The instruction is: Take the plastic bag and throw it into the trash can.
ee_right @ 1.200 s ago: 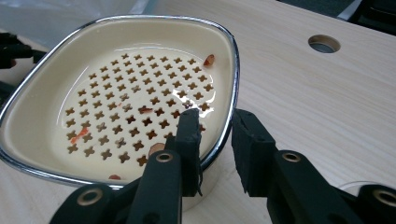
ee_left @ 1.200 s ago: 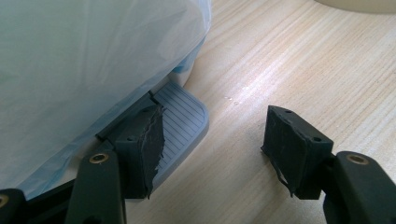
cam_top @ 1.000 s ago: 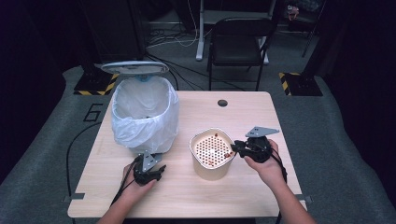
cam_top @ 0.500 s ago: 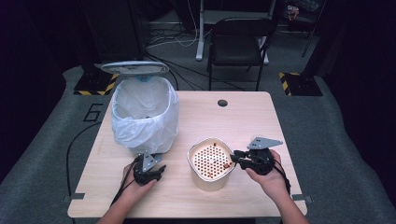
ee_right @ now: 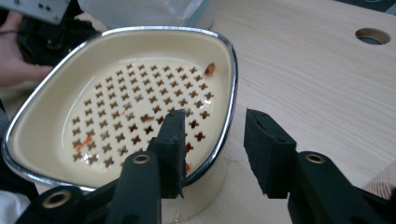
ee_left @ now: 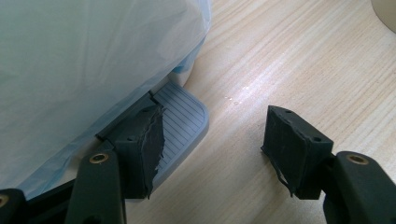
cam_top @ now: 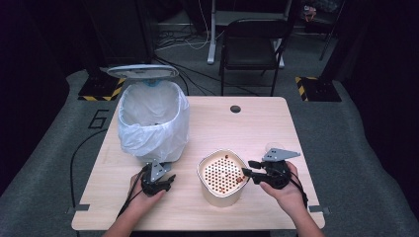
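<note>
Wooden tabletop (cam_top: 276,128) has a bagged bin (cam_top: 153,121) far left and a cream strainer pot (cam_top: 222,177) near the middle.

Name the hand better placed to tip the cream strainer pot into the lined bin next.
Right. The right claw straddles the strainer pot's rim, its jaws just opened off it. The left claw sits at the bin's pedal, keeping the lid up.

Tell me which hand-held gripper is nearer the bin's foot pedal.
Left. The left hand-held gripper has one jaw resting on the grey foot pedal at the bin's base; the right hand-held gripper is across the table, straddling the cream container's rim.
</note>
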